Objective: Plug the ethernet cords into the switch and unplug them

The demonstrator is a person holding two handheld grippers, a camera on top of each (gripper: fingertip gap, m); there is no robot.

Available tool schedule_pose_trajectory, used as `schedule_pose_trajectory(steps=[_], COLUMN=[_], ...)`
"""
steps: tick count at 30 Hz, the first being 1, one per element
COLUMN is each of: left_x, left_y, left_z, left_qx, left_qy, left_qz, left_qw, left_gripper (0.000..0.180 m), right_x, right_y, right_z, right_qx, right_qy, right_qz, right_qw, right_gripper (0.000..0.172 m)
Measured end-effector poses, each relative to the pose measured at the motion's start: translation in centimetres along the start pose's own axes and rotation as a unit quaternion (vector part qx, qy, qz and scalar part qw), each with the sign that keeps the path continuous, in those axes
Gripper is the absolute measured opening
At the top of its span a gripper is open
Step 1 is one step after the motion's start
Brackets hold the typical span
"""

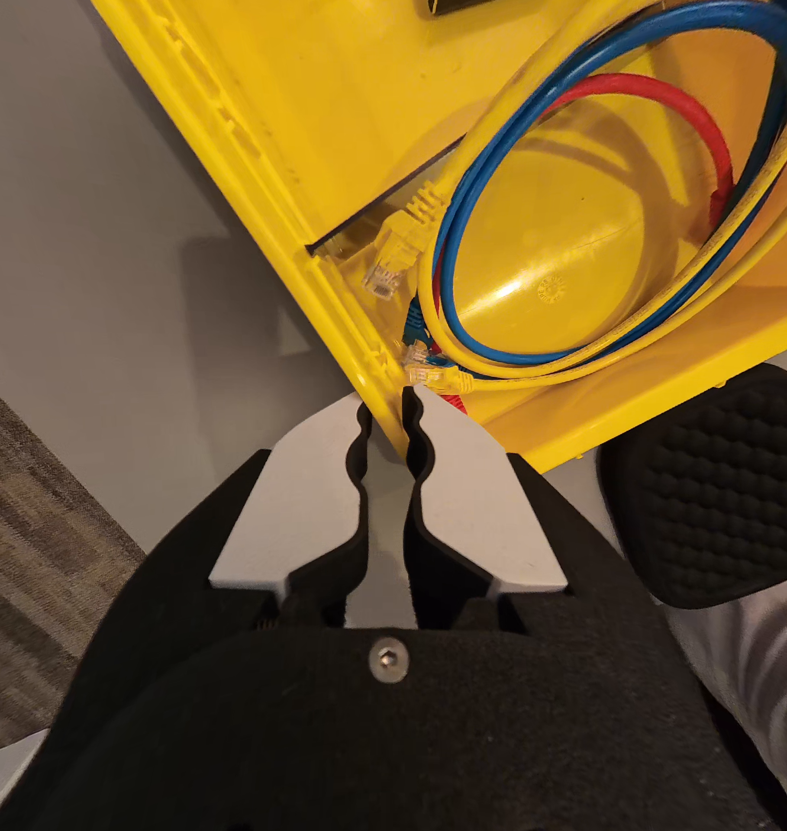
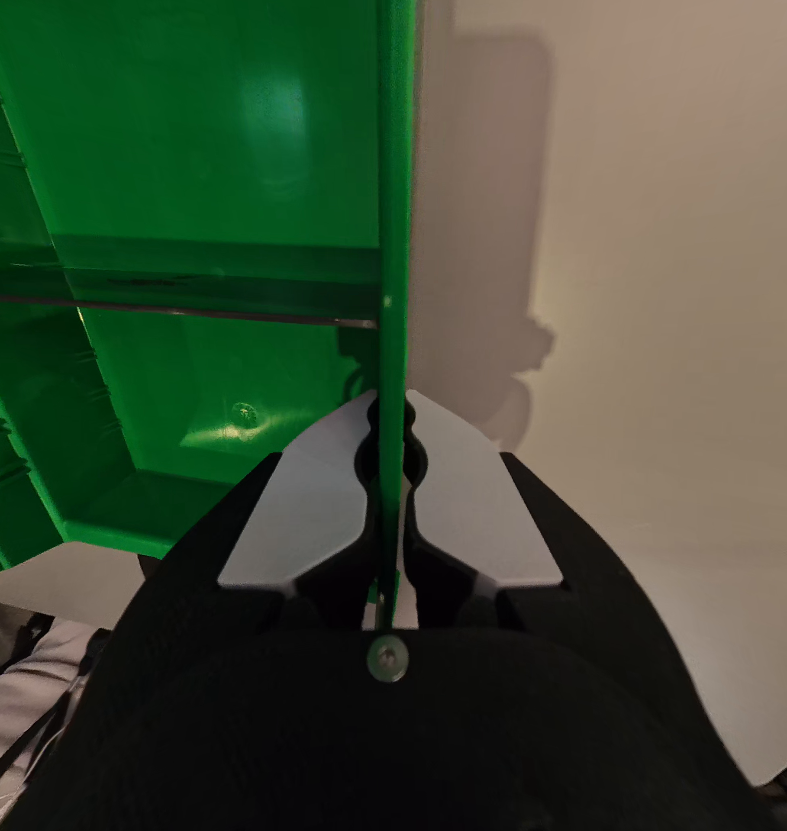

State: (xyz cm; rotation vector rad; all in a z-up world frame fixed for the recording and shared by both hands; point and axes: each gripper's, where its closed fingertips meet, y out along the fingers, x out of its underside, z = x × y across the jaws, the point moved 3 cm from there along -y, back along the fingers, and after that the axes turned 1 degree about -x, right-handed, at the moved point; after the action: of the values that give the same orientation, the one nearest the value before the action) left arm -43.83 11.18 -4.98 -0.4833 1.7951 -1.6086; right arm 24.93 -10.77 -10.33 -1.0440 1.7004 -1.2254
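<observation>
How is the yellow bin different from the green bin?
The yellow bin has coiled yellow, blue and red cords inside; the green bin shows nothing inside. The right tool pinches the green bin's wall; the left tool only straddles the yellow bin's wall. Both are plastic bins with a divider.

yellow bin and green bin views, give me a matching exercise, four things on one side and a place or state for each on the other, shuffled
Things:
1. blue cord
2. red cord
3. green bin
4. loose yellow plug

Places or states:
A. clamped by its wall in the right gripper
B. short arc inside the blue loop
C. by the divider slot in the yellow bin
D. coiled in a big loop

Pairs: 1-D, 2-B, 3-A, 4-C
</observation>
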Motion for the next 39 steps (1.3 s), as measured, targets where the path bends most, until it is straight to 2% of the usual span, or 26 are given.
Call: schedule_pose_trajectory(steps=[12, 17, 24, 34, 37, 39], left_x=[-0.2, -0.4, -1.1, -1.1, -1.5, -0.9], left_y=[0.1, 0.2, 0.3, 0.2, -0.3, -1.8], left_z=[0.9, 0.7, 0.0, -0.1, -0.9, -1.4], left_qx=[0.017, 0.012, -0.029, -0.013, -0.068, -0.127], left_qy=[0.018, 0.017, 0.018, -0.005, -0.003, -0.012], left_qz=[0.006, 0.003, -0.012, 0.016, 0.067, 0.122], left_qw=[1.000, 1.000, 0.999, 1.000, 0.995, 0.984], left_gripper=[0.011, 0.012, 0.012, 0.012, 0.025, 0.037], right_x=[1.3, 0.9, 0.2, 0.2, 0.3, 0.5], right_y=[-0.5, -0.3, -0.1, -0.1, -0.2, -1.0], right_z=[1.3, 1.1, 0.3, 0.2, 0.2, 0.1], right_qx=[0.007, 0.021, 0.020, 0.010, 0.026, 0.040], right_qy=[-0.003, -0.015, -0.014, -0.023, -0.050, -0.078], right_qz=[0.000, -0.005, -0.008, 0.000, 0.013, 0.056], right_qw=[1.000, 1.000, 1.000, 1.000, 0.998, 0.995], right_gripper=[0.007, 0.007, 0.006, 0.008, 0.012, 0.017])
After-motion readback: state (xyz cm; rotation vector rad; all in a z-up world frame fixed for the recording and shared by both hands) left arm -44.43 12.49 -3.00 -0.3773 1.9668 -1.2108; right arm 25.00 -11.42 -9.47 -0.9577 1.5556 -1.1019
